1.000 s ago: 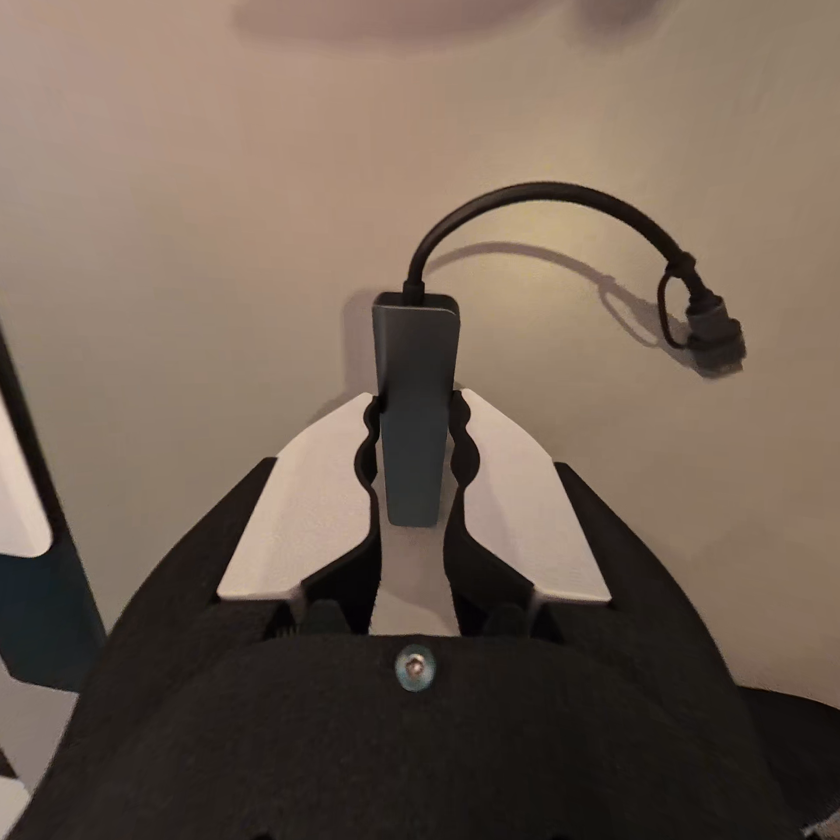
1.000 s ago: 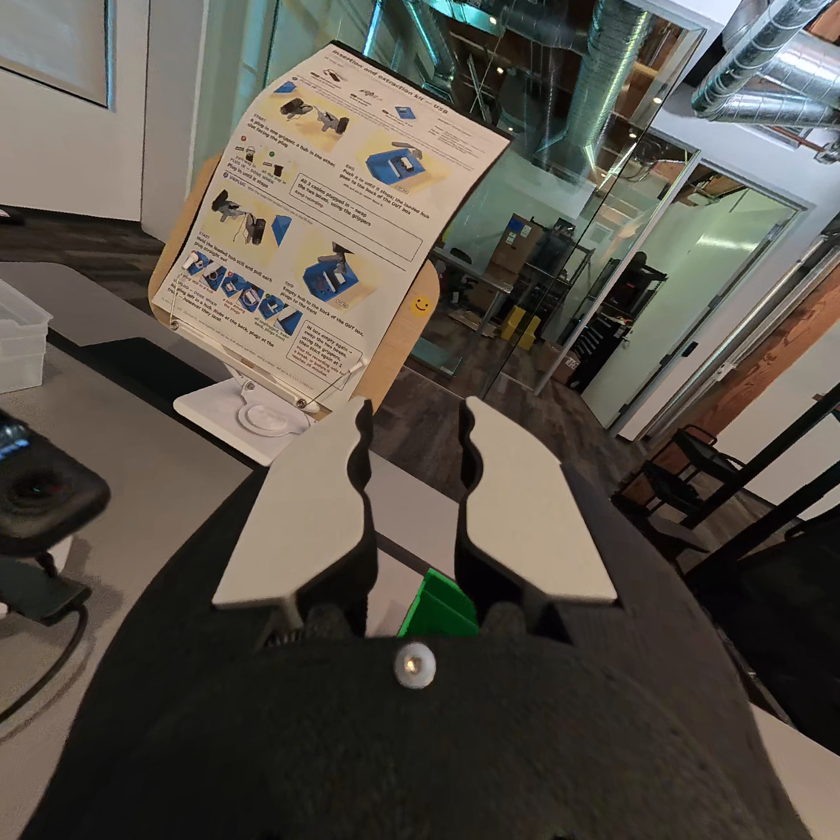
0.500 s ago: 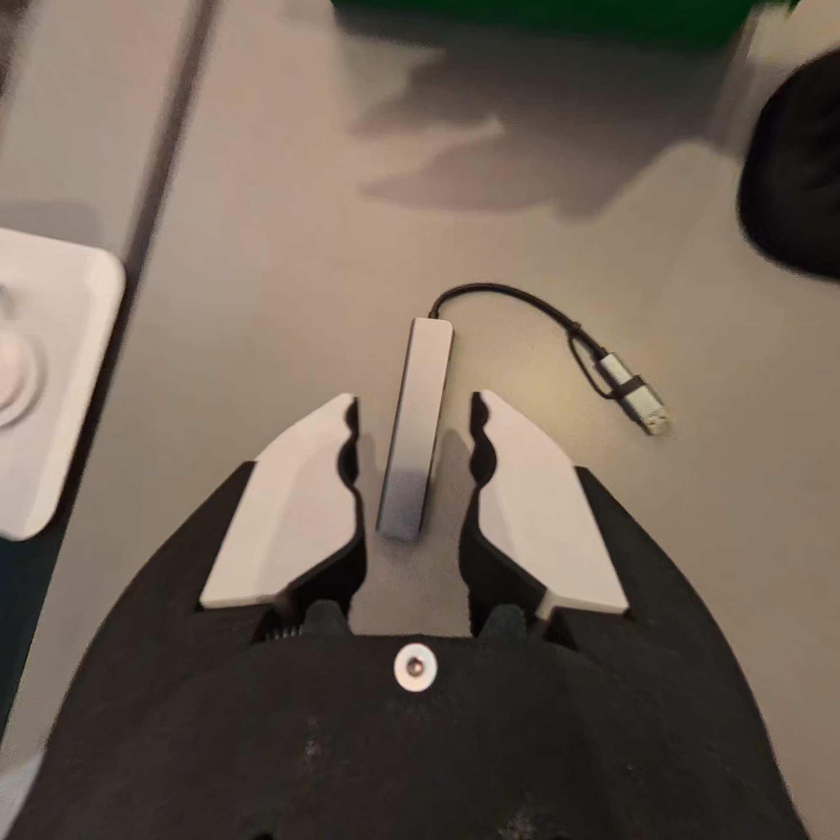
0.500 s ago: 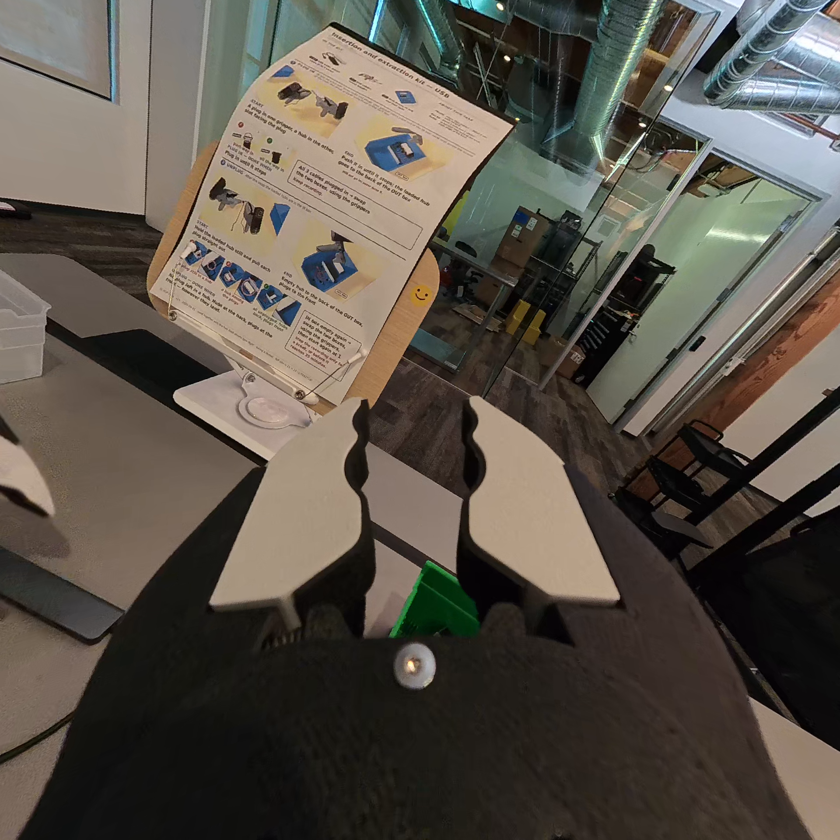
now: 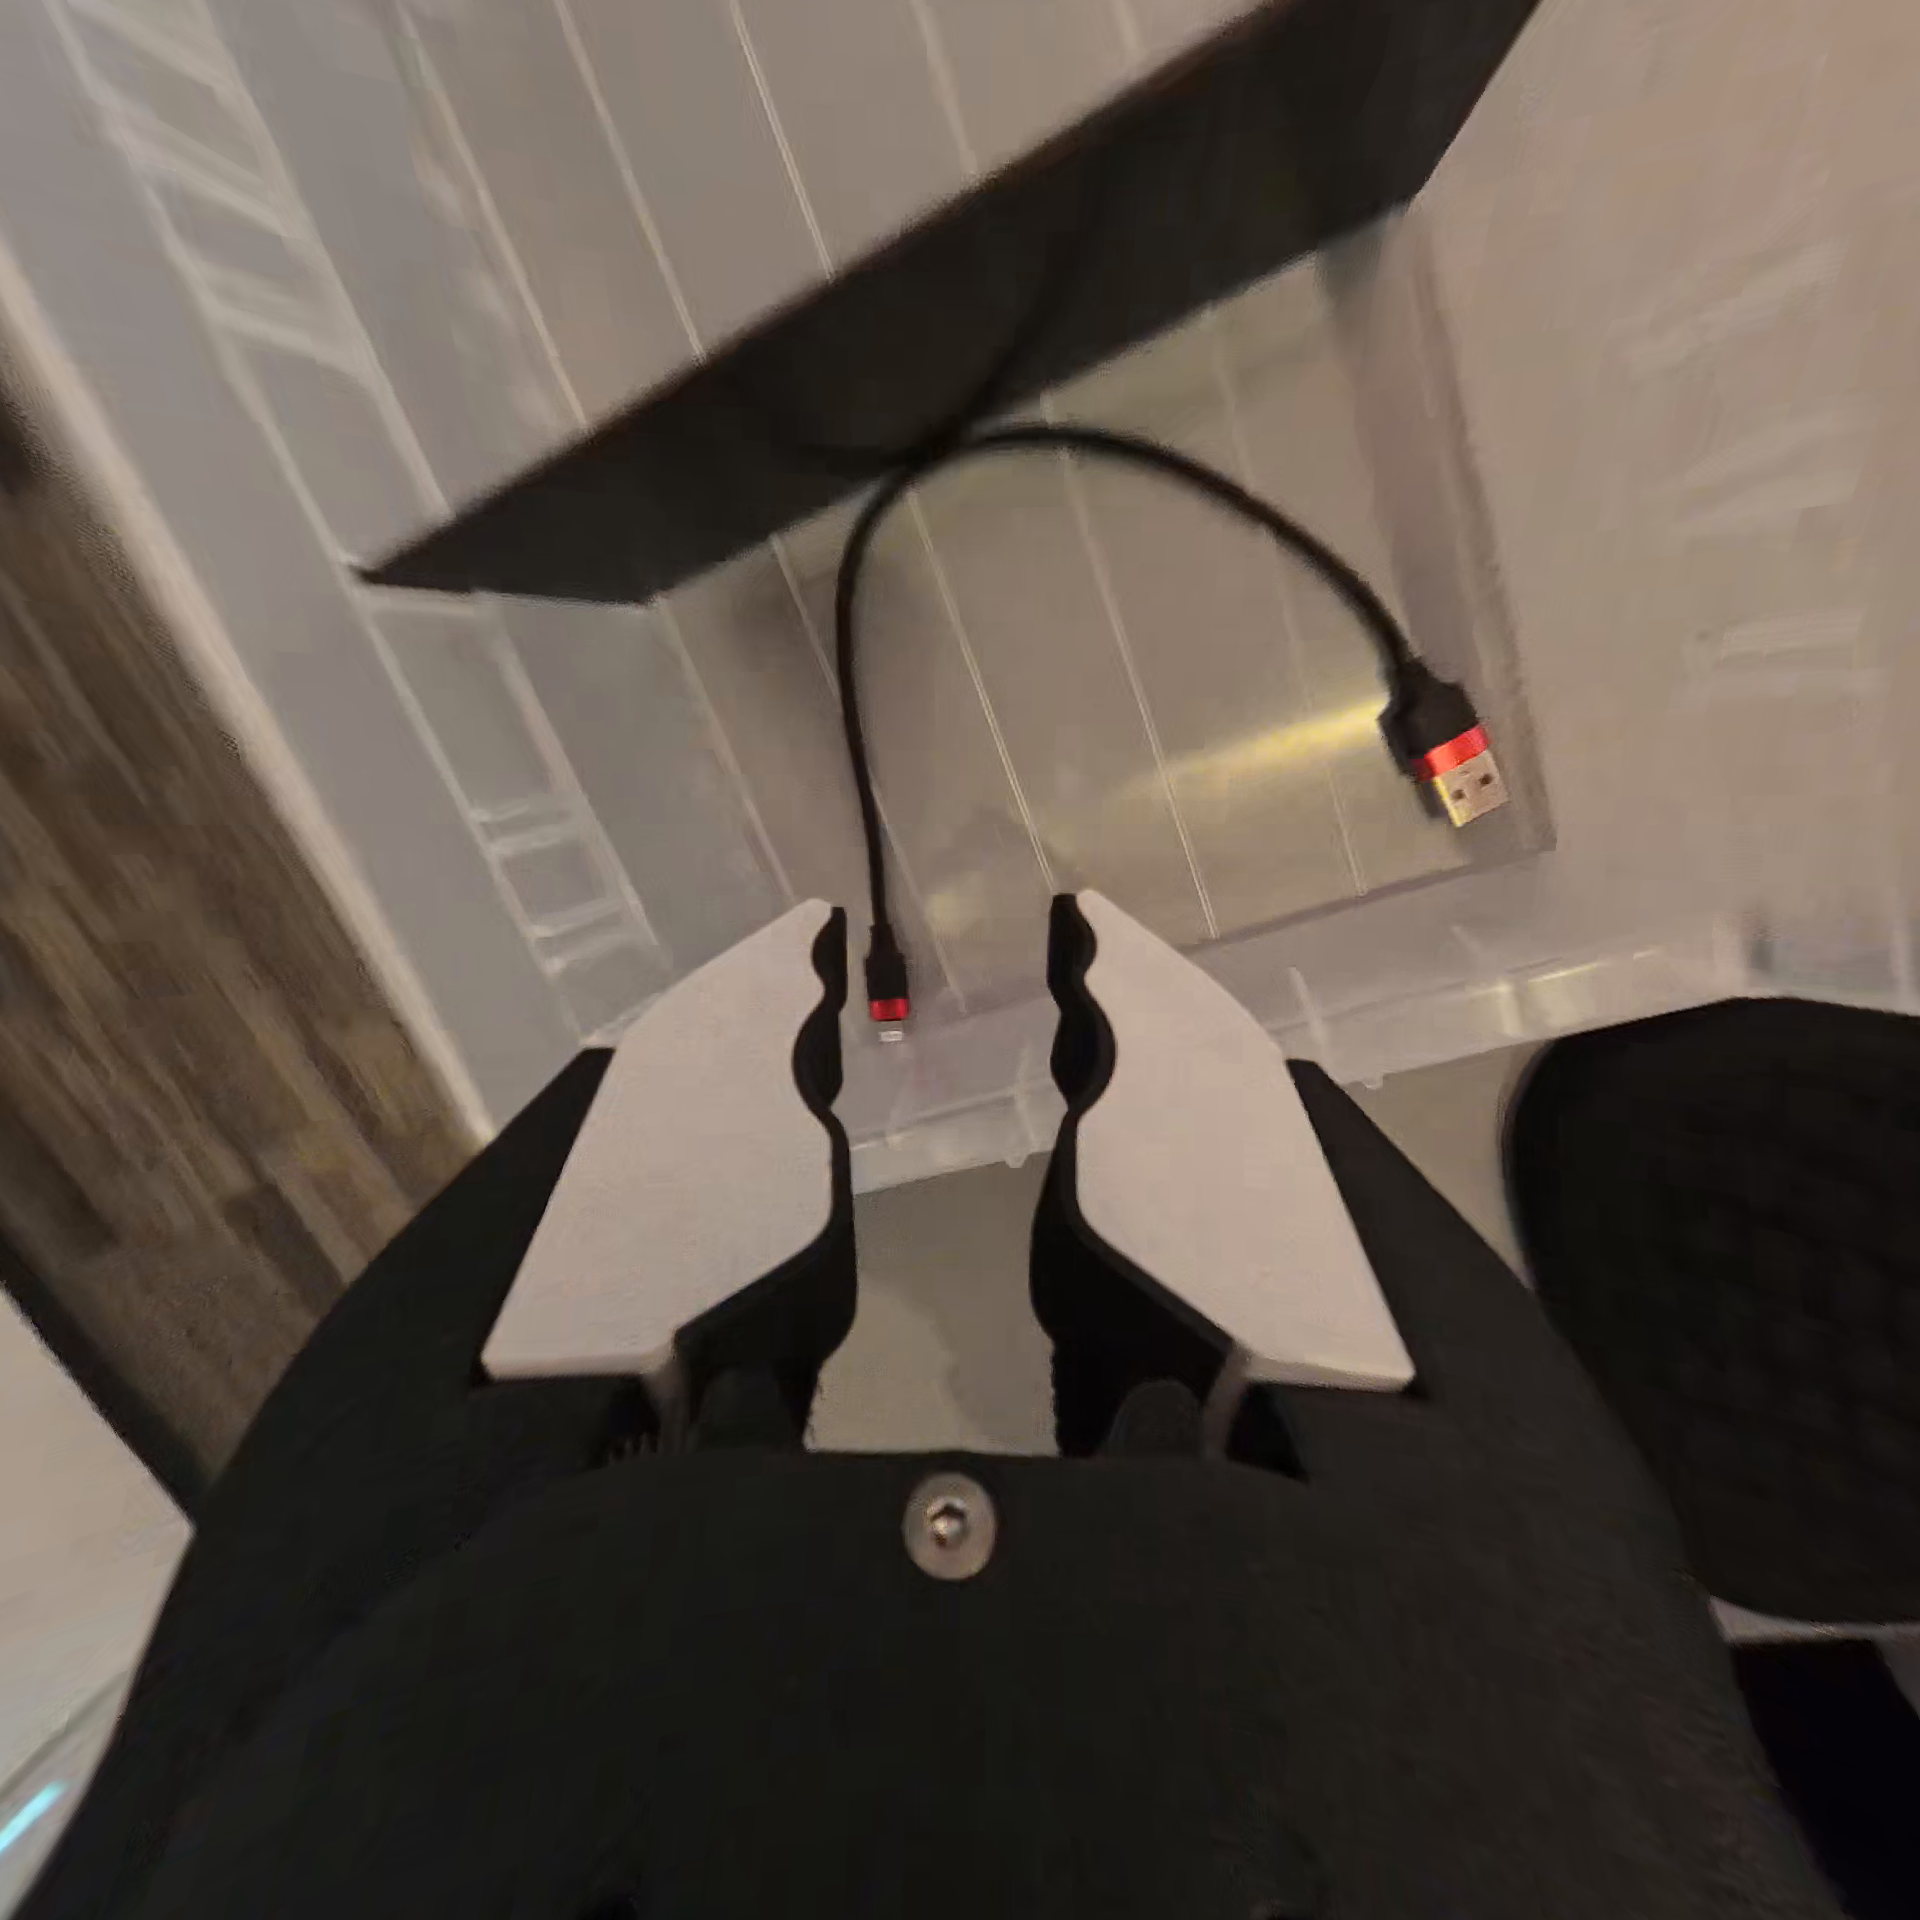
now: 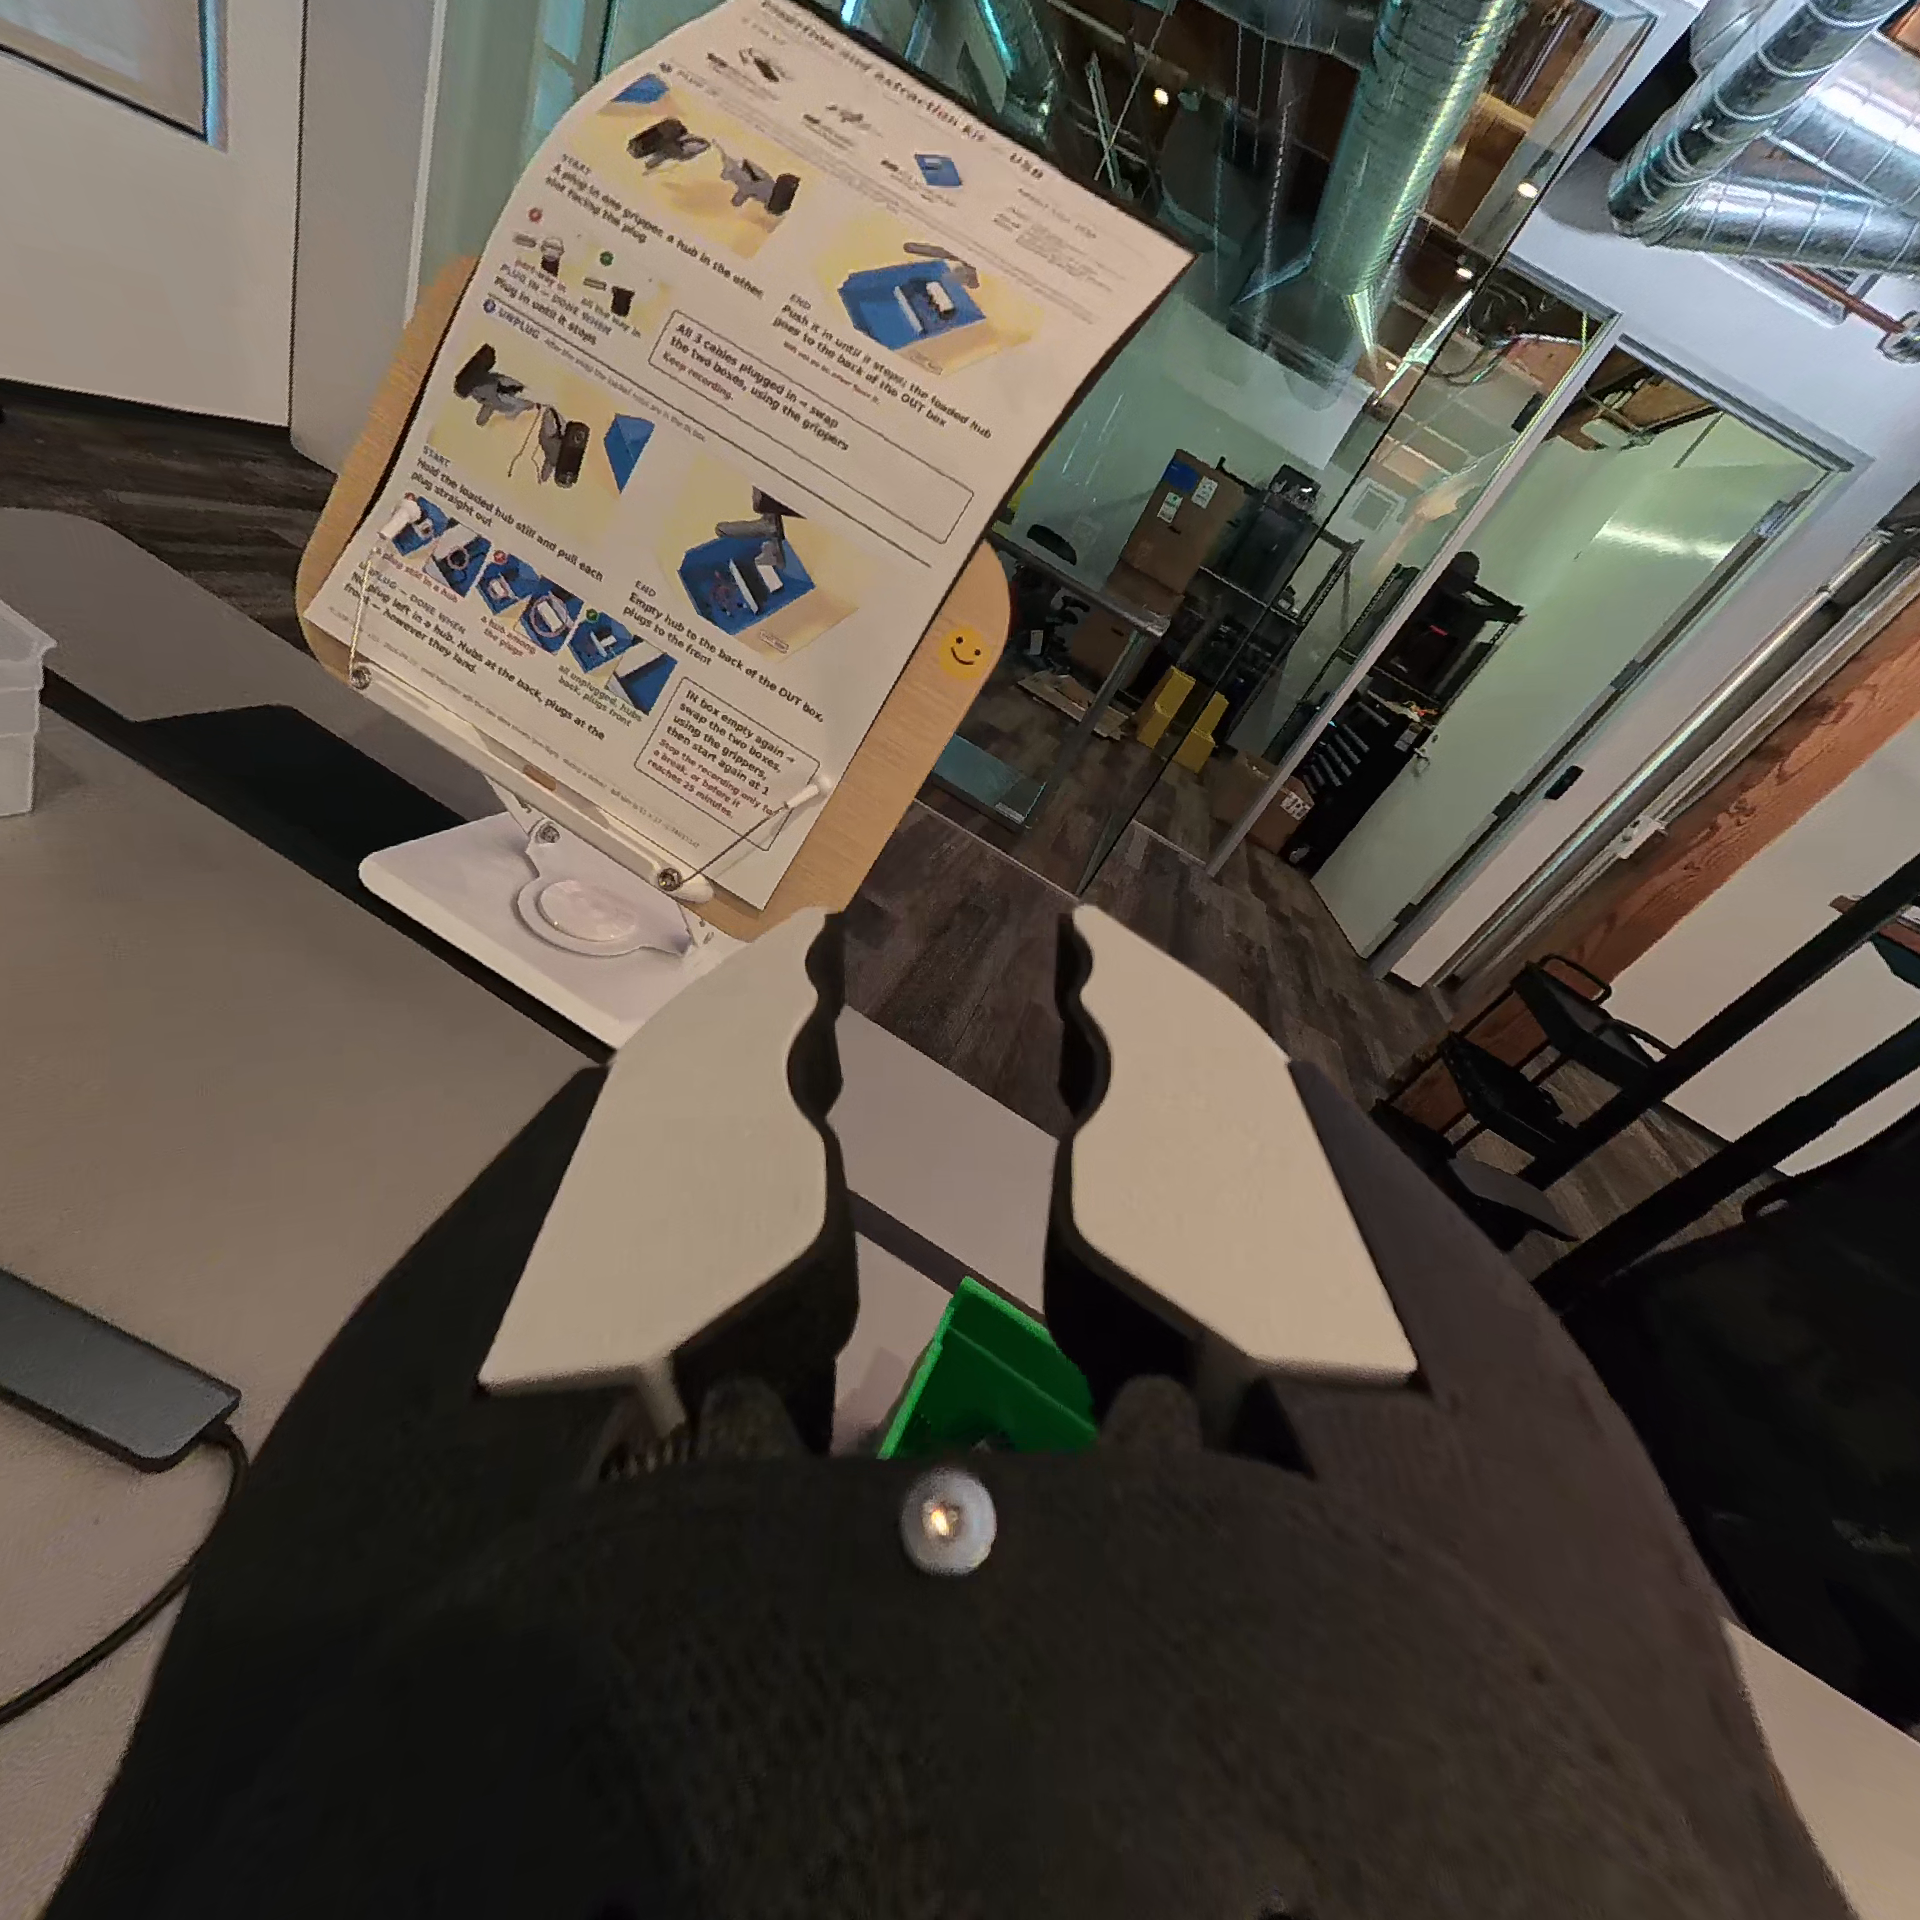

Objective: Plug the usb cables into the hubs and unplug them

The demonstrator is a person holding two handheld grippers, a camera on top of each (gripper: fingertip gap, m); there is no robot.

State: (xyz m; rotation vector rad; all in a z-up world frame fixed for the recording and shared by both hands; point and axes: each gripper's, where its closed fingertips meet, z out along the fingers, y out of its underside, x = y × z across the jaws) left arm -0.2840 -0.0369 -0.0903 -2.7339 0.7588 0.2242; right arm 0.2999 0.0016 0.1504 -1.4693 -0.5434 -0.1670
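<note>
In the left wrist view a black cable [image 5: 862, 665] lies in a clear plastic bin [image 5: 1143, 997]. Its small red-collared plug [image 5: 888, 987] sits just past my left fingertips; its red-collared USB-A plug [image 5: 1449, 769] lies at the right. My left gripper [image 5: 943, 920] is open and empty, above the bin's near rim. In the right wrist view my right gripper [image 6: 940, 930] is open and empty, raised over the table. The grey hub [image 6: 104, 1382] lies on the table at the far left with its black lead [image 6: 114, 1621] trailing off.
A dark flat slab [image 5: 831, 332] crosses above the bin. The black body of the other gripper [image 5: 1714, 1299] shows at right in the left wrist view. An instruction sheet on a white stand [image 6: 582, 914] stands behind. A green box [image 6: 987, 1382] sits under my right gripper. My hands' fingertips stand some 65 cm from each other. Measured from the fingertips, the grey hub [image 6: 104, 1382] is 30 cm or so from the right gripper and 40 cm from the left.
My left gripper let go of the grey hub on the table, opened, and swung away to the clear bin with the black cable. The right gripper stayed open and shifted only slightly.
</note>
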